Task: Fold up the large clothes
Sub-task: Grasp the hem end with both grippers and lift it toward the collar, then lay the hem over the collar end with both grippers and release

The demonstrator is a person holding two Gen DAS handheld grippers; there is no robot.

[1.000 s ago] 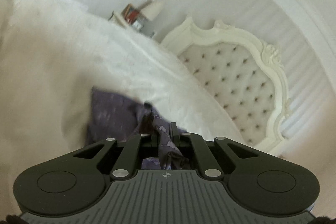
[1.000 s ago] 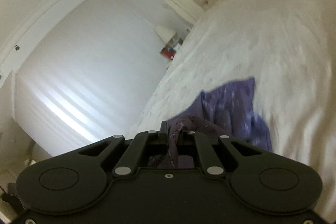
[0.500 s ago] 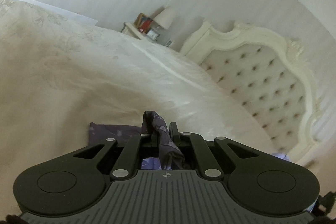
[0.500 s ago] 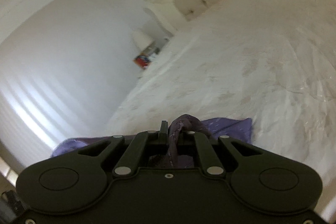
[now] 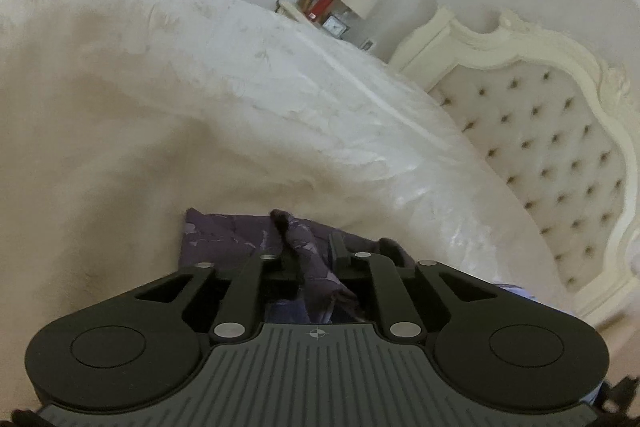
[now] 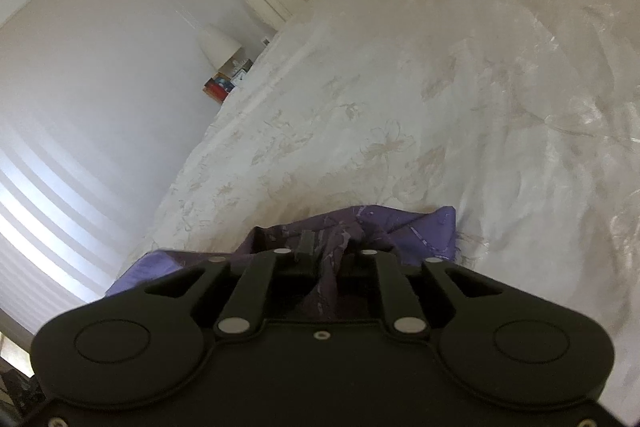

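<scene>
Between both grippers' fingers, L (image 5: 308, 253) & R (image 6: 326, 253), purple garment (image 6: 404, 231) folds sit as jaws open, unpinched.

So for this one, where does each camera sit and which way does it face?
Left wrist: on the left claw, looking across the bed to the headboard; purple garment between opening jaws.
Right wrist: on the right claw, facing bed, wall, nightstand lamp; same.
Shared: garment, bed, headboard, lamp.
</scene>
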